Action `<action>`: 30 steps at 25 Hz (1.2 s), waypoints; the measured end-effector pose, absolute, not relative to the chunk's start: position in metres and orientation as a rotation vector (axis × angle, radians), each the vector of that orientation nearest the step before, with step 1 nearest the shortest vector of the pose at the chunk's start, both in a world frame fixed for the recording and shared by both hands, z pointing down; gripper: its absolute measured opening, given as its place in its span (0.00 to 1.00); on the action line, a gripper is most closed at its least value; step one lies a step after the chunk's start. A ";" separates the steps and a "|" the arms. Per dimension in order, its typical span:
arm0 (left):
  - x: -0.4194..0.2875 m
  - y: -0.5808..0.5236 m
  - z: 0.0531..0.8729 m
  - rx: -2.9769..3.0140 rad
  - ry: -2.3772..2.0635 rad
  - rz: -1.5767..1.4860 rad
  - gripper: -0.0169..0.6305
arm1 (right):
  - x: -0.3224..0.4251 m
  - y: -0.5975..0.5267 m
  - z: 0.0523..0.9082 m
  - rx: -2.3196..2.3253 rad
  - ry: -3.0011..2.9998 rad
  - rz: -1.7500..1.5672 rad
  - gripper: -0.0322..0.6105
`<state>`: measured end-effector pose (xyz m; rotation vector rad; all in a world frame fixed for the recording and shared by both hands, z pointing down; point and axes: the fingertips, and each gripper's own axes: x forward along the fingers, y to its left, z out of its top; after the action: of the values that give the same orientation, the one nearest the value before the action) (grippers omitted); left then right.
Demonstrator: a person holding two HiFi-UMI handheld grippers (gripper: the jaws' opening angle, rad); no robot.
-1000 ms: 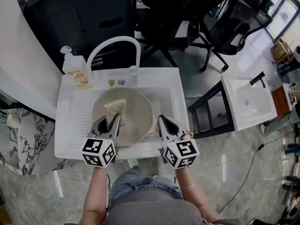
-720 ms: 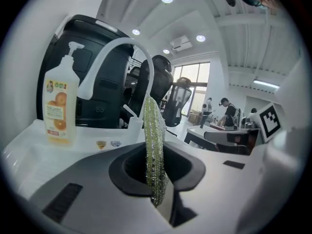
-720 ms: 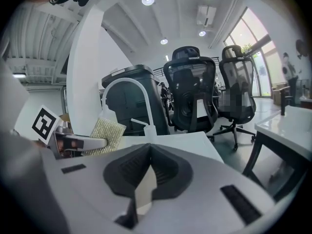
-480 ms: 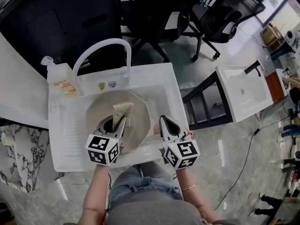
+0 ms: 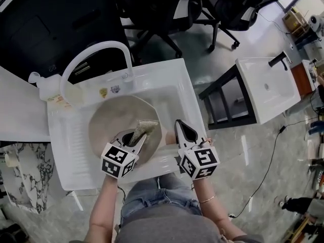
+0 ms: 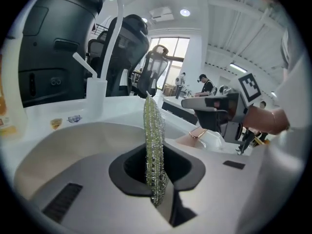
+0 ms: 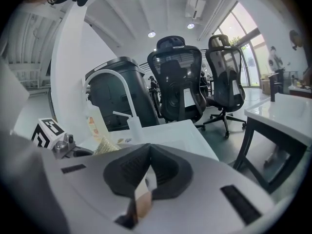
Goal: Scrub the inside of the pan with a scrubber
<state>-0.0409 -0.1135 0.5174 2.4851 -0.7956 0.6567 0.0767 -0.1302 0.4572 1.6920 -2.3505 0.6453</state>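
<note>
A round beige pan (image 5: pixel 109 120) lies in the white sink (image 5: pixel 174 92). My left gripper (image 5: pixel 137 136) is shut on a flat, silvery-green mesh scrubber (image 5: pixel 145 128), which reaches over the near right part of the pan's inside. The left gripper view has the scrubber (image 6: pixel 153 140) standing edge-on between the closed jaws (image 6: pixel 157 191). My right gripper (image 5: pixel 182 128) sits at the sink's near right rim. It is shut on a thin copper-coloured piece, apparently the pan's handle (image 6: pixel 197 134). The same piece shows as a tan sliver in the right gripper (image 7: pixel 142 191).
A curved white faucet (image 5: pixel 93 52) rises at the sink's back. A soap bottle (image 5: pixel 50 92) stands at the back left corner. A second white basin (image 5: pixel 266 87) on a black frame stands to the right. Black office chairs (image 5: pixel 152 14) are beyond the sink.
My left gripper has carried the scrubber from the middle of the pan toward its near right side. The right gripper has stayed at the sink's rim. The head view has shifted.
</note>
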 end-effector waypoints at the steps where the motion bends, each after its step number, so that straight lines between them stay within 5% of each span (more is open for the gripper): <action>1: -0.039 -0.114 0.523 2.476 -0.774 0.672 0.13 | 0.078 -0.131 0.459 1.695 -2.344 0.653 0.07; 11: -0.022 -0.120 0.568 2.332 -0.547 0.677 0.13 | 0.086 -0.149 0.465 1.714 -2.344 0.727 0.07; 30: -0.027 -0.186 0.600 2.270 -0.880 0.601 0.13 | 0.086 -0.158 0.476 1.664 -2.331 0.752 0.07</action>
<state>-0.0274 -0.1856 0.5996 2.2696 -0.8799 0.6012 0.0859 -0.1581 0.4763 1.6643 -2.3307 0.7522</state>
